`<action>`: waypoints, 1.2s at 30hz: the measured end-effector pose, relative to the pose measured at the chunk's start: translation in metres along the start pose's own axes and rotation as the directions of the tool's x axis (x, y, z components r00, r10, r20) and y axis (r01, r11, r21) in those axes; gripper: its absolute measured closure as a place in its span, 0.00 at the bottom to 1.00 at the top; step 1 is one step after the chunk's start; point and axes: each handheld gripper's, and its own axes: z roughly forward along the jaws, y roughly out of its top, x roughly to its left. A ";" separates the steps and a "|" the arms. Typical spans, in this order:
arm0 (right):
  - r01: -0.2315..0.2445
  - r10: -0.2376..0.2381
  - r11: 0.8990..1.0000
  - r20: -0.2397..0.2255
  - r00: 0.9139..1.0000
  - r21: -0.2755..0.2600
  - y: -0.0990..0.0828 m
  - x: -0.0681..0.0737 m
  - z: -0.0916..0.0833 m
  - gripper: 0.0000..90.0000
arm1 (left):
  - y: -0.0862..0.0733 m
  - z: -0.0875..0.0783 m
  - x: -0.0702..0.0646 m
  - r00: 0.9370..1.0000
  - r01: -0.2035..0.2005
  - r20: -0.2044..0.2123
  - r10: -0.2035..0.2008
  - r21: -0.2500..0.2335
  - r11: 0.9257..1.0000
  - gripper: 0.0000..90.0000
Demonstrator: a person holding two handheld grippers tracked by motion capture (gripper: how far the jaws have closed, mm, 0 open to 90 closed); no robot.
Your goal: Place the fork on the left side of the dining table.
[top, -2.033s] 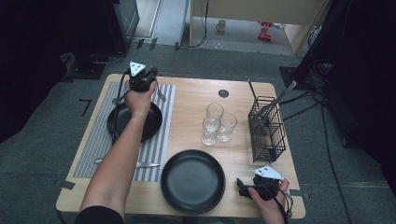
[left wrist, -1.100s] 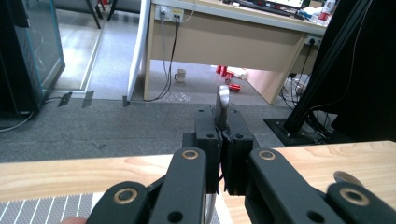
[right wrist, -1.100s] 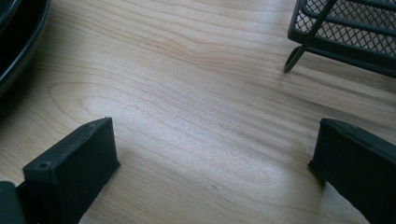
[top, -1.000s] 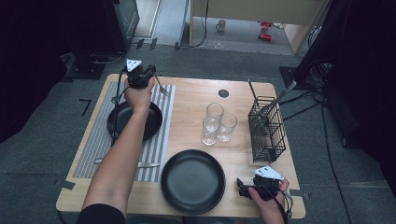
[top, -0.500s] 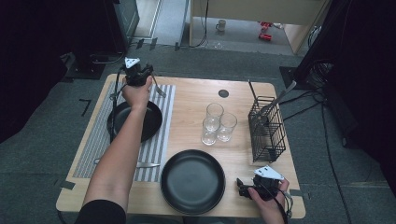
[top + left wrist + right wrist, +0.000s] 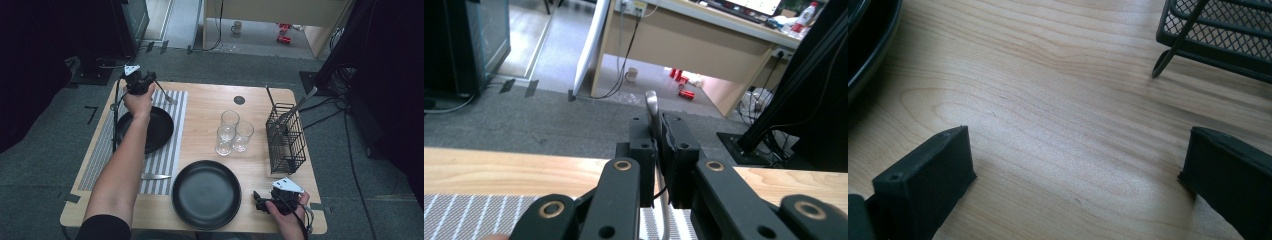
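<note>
From the high view, the left gripper holds a metal utensil above the bench's far left corner, over the striped mat; I judge table-setting partly done: two black plates, three glasses, one knife, one wire caddy. In the left gripper view, jaws pinch the utensil's handle. In the right gripper view, jaws stand spread over bare wood near the front right corner.

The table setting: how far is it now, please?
Done: two black plates and a knife already lie on the table. In hand: the left gripper is shut on a metal utensil, over the striped mat. Left: laying it down; the right gripper rests open, empty.
</note>
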 end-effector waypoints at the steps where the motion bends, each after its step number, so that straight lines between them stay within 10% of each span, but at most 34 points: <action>1: 0.000 0.000 1.000 0.000 1.000 0.000 0.000 0.000 0.000 0.00 | -0.001 0.000 0.003 1.000 0.000 -0.006 0.000 0.002 1.000 0.94; 23: 0.002 -0.002 1.000 -0.001 1.000 0.000 0.000 0.000 0.000 0.00 | -0.030 0.003 0.067 0.985 0.157 -0.081 -0.150 0.078 0.985 0.76; 36: 0.002 -0.002 1.000 -0.002 1.000 0.001 0.000 0.000 0.000 0.00 | -0.036 -0.001 0.078 0.981 0.158 -0.130 -0.144 0.103 0.982 0.70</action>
